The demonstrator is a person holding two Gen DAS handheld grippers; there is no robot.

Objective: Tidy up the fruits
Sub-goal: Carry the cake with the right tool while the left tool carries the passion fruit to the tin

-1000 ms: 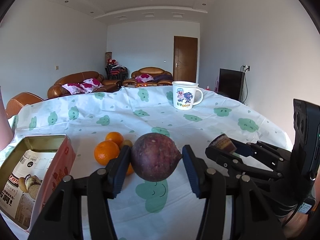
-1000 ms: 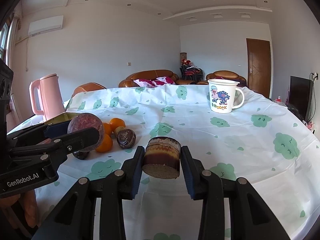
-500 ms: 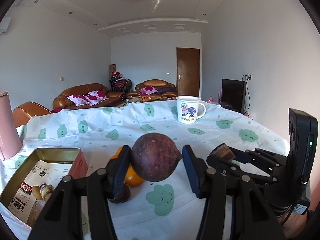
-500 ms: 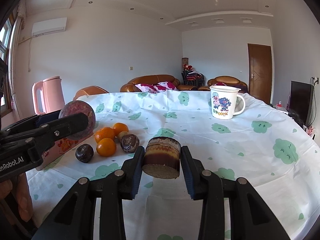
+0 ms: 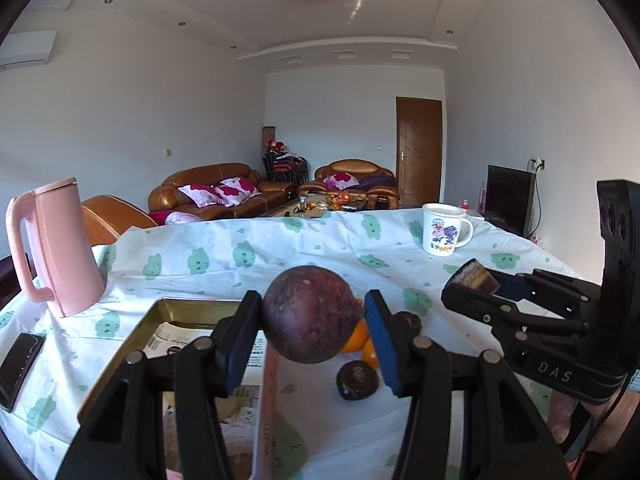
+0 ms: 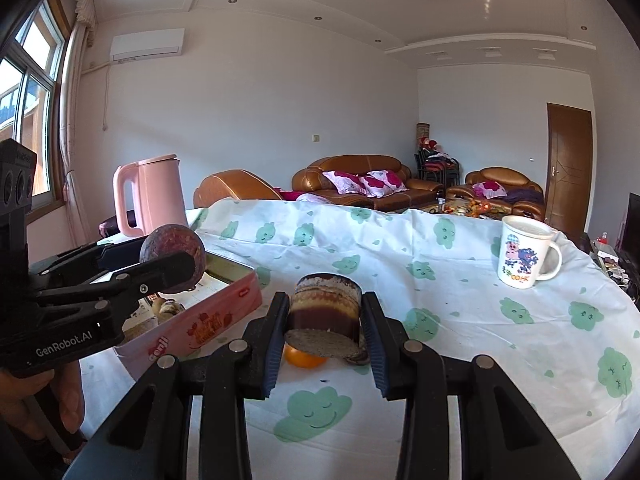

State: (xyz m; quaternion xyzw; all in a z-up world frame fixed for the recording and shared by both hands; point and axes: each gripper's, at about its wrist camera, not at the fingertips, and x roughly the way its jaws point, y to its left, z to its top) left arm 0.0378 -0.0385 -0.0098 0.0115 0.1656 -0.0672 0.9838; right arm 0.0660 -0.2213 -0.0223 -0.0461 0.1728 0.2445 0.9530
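My left gripper (image 5: 312, 320) is shut on a round purple passion fruit (image 5: 310, 312), held above the right edge of the open pink tin (image 5: 188, 308). It also shows in the right wrist view (image 6: 174, 258). My right gripper (image 6: 324, 320) is shut on a brown layered cake slice (image 6: 324, 312), held above the tablecloth; the slice also shows in the left wrist view (image 5: 474, 278). Oranges (image 5: 358, 338) and a dark passion fruit (image 5: 357, 380) lie on the cloth right of the tin. One orange (image 6: 304, 358) shows under the cake.
A pink kettle (image 5: 56, 248) stands at the left behind the tin. A white cartoon mug (image 5: 442, 234) stands far right. A dark phone (image 5: 20, 364) lies at the left edge. The tin (image 6: 192, 320) holds biscuits and a paper insert.
Both grippers have risen and swung left with their loads. The left gripper now hangs over the tin's edge; the kettle has come into view.
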